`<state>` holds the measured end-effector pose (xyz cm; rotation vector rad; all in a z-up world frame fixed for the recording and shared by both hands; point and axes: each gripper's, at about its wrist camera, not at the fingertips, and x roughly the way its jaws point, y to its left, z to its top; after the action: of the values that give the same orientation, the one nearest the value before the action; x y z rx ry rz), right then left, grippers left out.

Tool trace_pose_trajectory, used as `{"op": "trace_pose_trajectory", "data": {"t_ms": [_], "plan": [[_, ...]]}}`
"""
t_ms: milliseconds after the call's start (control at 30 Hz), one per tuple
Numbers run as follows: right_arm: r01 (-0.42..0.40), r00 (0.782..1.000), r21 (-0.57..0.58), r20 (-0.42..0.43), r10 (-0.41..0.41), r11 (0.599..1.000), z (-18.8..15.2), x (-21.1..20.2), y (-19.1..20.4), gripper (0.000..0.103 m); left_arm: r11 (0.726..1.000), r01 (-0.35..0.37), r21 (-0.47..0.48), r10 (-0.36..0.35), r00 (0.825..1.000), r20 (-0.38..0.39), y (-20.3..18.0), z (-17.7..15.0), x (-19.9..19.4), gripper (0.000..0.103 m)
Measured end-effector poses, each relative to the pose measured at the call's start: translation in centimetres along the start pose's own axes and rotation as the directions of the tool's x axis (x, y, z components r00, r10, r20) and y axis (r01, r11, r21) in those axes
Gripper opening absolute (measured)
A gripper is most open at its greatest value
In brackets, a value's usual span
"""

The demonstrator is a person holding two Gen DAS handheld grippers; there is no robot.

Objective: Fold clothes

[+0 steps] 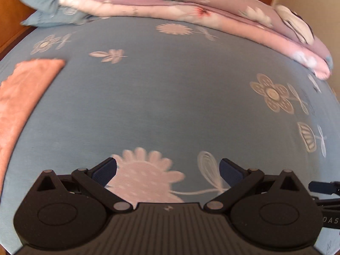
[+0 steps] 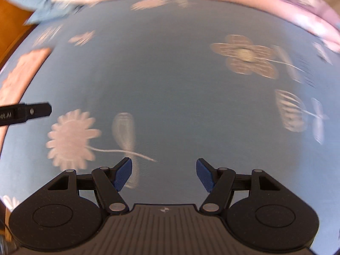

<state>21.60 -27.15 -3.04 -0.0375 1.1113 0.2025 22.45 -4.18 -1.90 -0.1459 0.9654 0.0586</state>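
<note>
Left wrist: one pink cloth (image 1: pixel 23 97), one quilt (image 1: pixel 191 10).

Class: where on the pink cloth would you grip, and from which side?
Grip the pink cloth at its far corner, coming in from the bare sheet on its right. It lies flat, and that corner and straight right edge are exposed; the rest runs out of view.

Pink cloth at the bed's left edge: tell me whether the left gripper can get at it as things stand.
Probably yes. The left gripper is open and empty, and only bare blue bedsheet lies between it and the pink cloth; nothing rests on the cloth.
</note>
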Motion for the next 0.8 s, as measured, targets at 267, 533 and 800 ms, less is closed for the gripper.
{"op": "trace_pose_trajectory", "data": {"t_ms": [267, 533, 800], "plan": [[0.057, 0.997, 0.154, 0.050, -0.066, 0.986, -6.0, -0.9, -7.6, 0.072, 0.999, 0.030, 0.038, -0.027, 0.997, -0.070, -7.3, -4.1, 0.1, 0.102], [0.105, 0.993, 0.222, 0.037, -0.116, 0.969, -8.0, 0.1, -7.8, 0.072, 0.999, 0.019, 0.051, -0.011, 0.989, -0.150, -6.9, -7.1, 2.0, 0.102], [0.086, 0.994, 0.169, 0.052, -0.096, 0.982, -6.5, 1.0, -5.6, 0.075, 0.999, 0.002, 0.034, 0.004, 0.984, -0.175, -4.8, -8.1, 2.4, 0.102]]}}
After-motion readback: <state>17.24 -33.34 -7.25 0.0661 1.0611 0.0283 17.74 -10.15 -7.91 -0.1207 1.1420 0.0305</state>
